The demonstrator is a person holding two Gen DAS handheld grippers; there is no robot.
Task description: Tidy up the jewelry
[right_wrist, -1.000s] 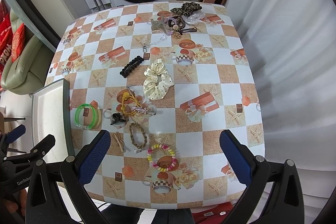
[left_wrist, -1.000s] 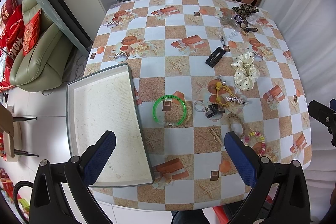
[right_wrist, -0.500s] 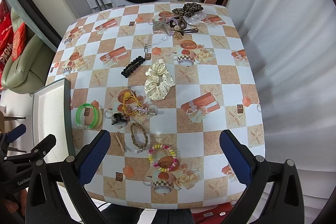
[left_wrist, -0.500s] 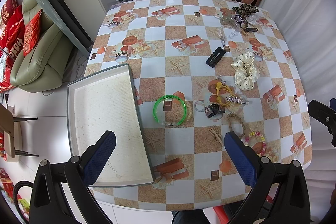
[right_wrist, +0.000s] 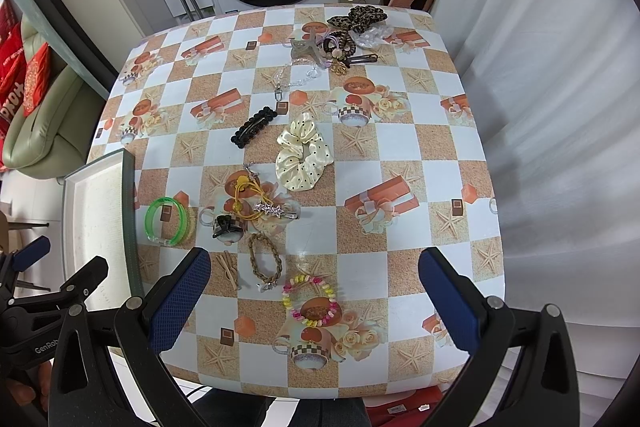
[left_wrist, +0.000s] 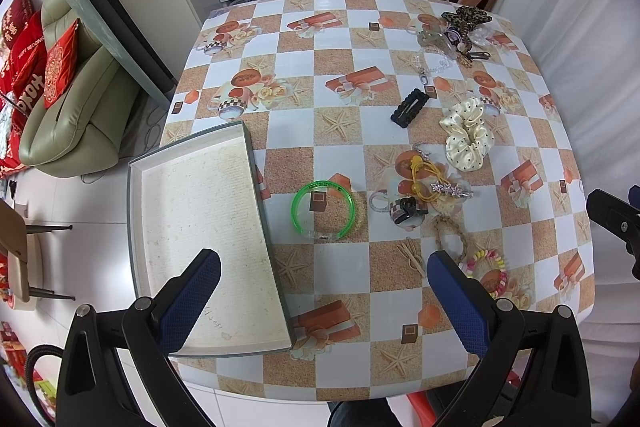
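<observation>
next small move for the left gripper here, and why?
Probably lower the left gripper onto the green bangle and close on its rim. Its jaws are wide open and empty, the bangle lies flat just ahead of them, and it is the piece nearest the tray, which holds nothing yet. The right gripper is also open and empty, over the beaded bracelet.

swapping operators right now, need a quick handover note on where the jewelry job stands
Left gripper: open, holding nothing, above the table's near edge by the tray.
Right gripper: open, holding nothing, over the candy bead bracelet.
Tray holds no jewelry.
On the table: green bangle nearest the tray, braided bracelet, black clip, cream scrunchie, a pile at the far edge.
Done: nothing in the tray.
Left: probably move every piece in, bangle first.
</observation>
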